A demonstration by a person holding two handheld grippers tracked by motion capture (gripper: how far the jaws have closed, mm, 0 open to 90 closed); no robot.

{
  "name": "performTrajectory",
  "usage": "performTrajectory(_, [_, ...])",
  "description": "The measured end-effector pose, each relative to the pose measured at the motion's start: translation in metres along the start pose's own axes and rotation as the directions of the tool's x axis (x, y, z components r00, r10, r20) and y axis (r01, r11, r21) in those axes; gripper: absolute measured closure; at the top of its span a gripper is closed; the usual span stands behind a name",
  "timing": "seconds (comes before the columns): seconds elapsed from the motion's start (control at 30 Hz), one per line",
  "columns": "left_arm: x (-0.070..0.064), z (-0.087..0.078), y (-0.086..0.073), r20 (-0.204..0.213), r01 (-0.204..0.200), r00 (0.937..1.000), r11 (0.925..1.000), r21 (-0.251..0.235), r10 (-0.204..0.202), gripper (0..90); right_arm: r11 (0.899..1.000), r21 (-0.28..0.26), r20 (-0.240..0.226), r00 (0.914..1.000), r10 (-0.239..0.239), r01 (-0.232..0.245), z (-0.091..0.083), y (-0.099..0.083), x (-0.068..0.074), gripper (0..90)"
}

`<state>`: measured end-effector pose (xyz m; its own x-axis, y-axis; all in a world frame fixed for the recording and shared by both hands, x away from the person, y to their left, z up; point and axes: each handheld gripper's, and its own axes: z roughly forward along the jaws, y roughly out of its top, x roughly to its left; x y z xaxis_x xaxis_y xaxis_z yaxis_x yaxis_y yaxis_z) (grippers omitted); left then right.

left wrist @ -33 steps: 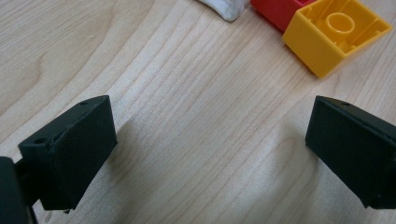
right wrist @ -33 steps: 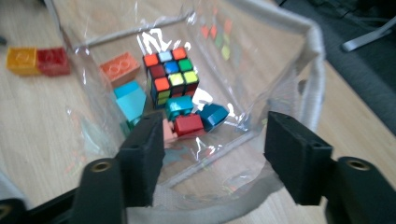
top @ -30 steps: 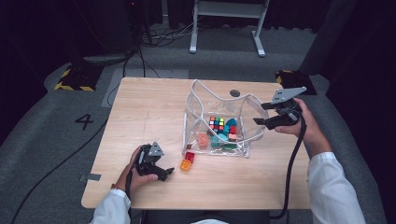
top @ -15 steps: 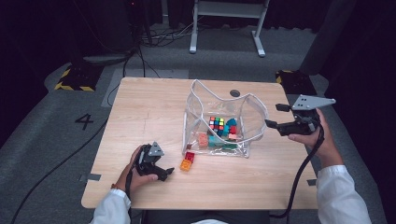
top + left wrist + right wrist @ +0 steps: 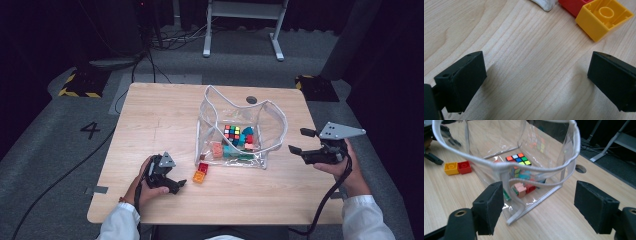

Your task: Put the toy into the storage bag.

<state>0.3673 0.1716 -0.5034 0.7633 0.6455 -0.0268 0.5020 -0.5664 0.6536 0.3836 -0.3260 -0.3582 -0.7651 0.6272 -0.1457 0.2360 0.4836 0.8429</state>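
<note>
Wooden surface carrying clear bag; left hand-held gripper resting wide nr yellow brick, right hand-held gripper hovering wide, empty, beside bag

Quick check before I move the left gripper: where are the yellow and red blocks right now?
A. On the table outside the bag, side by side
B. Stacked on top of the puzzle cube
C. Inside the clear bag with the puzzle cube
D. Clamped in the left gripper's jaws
A: the yellow block and red block lie touching on the table, just outside the clear bag, and the left gripper stands open over bare wood short of them.
</note>
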Motion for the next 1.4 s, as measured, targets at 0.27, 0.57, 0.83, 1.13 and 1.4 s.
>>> performTrajectory(0.27, [0.0, 0.0, 0.0, -0.003, -0.001, 1.0, 1.0, 0.0, 0.001, 2.0, 0.999, 0.046, -0.03, 0.9995, -0.009, 0.011, 0.018, -0.024, 0.019, 24.7])
performTrajectory(0.57, [0.0, 0.0, 0.0, -0.003, -0.001, 1.0, 1.0, 0.0, 0.001, 2.0, 0.998, 0.056, -0.13, 0.9915, -0.001, 0.008, 0.045, -0.042, 0.051, 26.7])
performTrajectory(0.83, [0.0, 0.0, 0.0, -0.003, -0.001, 1.0, 1.0, 0.0, 0.001, 2.0, 0.997, 0.07, -0.228, 0.9735, -0.024, 0.041, 0.081, -0.049, 0.091, 30.9])
performTrajectory(1.13, [0.0, 0.0, 0.0, -0.003, -0.002, 1.0, 1.0, 0.0, 0.002, 2.1, 0.992, 0.094, -0.314, 0.9484, -0.048, 0.081, 0.123, -0.043, 0.131, 32.9])
performTrajectory(1.4, [0.0, 0.0, 0.0, -0.003, -0.001, 1.0, 1.0, 0.0, 0.001, 2.0, 0.988, 0.104, -0.372, 0.9257, -0.07, 0.117, 0.159, -0.035, 0.161, 35.4])
